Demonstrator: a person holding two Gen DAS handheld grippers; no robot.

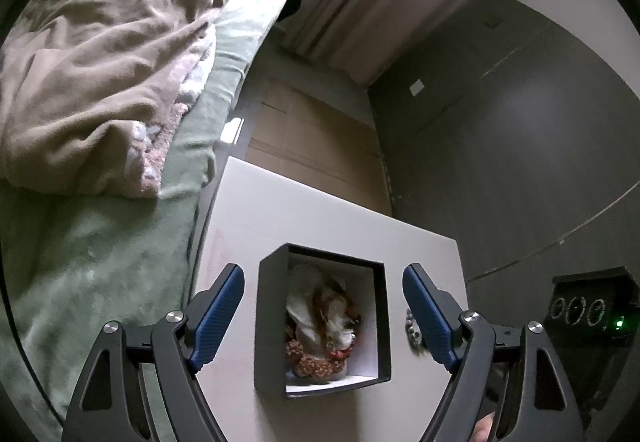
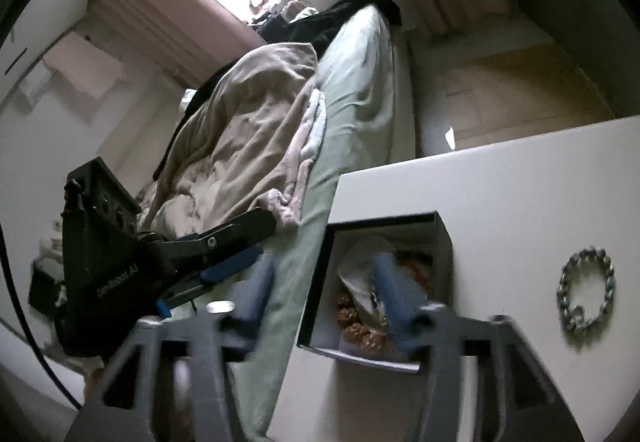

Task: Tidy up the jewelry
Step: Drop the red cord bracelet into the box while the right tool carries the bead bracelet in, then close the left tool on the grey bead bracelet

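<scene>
A black box (image 1: 264, 322) with a white inside stands on the white table (image 1: 320, 210). It holds brown beaded bracelets (image 1: 316, 362) and a crumpled white and orange bundle. My left gripper (image 1: 324, 274) is open, one blue finger on each side of the box and clear of it. A silver chain bracelet (image 2: 586, 292) lies on the table right of the box (image 2: 316, 282); in the left wrist view only a bit of the silver chain bracelet (image 1: 412, 328) peeks out behind the right finger. My right gripper (image 2: 324, 276) is blurred and open, its right finger over the box with nothing gripped.
A bed with a green sheet (image 1: 100, 262) and a beige blanket (image 1: 100, 62) runs along the table's left edge. Wooden floor (image 1: 312, 130) and a dark grey wall (image 1: 500, 142) lie beyond the table. The left gripper's black body (image 2: 104, 242) sits left of the box.
</scene>
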